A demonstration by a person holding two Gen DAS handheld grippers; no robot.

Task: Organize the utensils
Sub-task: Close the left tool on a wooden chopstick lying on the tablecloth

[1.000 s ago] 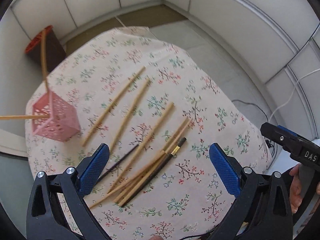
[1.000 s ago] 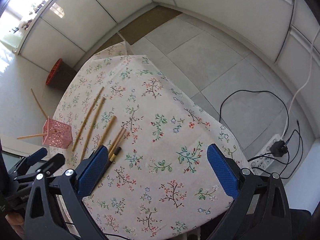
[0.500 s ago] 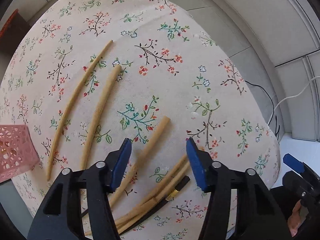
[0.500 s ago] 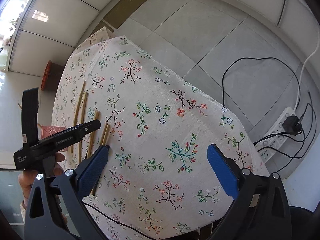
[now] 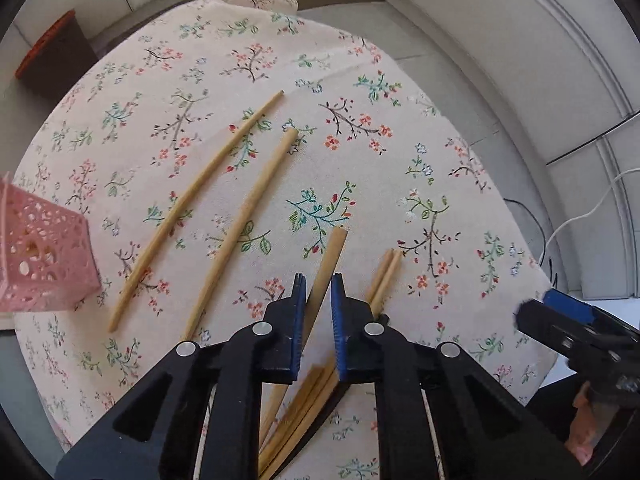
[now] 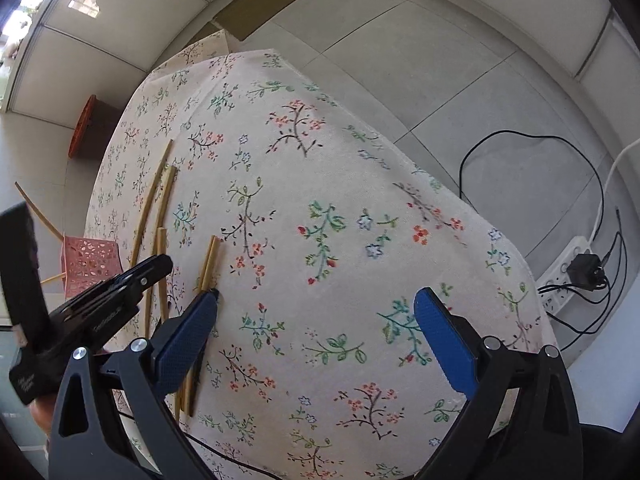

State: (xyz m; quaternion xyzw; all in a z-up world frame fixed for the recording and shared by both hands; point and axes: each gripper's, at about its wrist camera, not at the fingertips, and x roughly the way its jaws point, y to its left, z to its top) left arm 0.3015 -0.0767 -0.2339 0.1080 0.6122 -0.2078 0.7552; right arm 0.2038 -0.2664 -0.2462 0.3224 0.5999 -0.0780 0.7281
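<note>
**A home corner, set up around a small table**

You are working in a domestic room: a floral tablecloth (image 5: 360, 168) covers the table, grey floor tiles (image 6: 420, 60) meet plain white wall panels (image 6: 120, 32), a power strip (image 6: 568, 264) with cables lies on the floor, and a pink lattice holder (image 5: 44, 256) sits beside wooden chopsticks (image 5: 192, 208).
</note>
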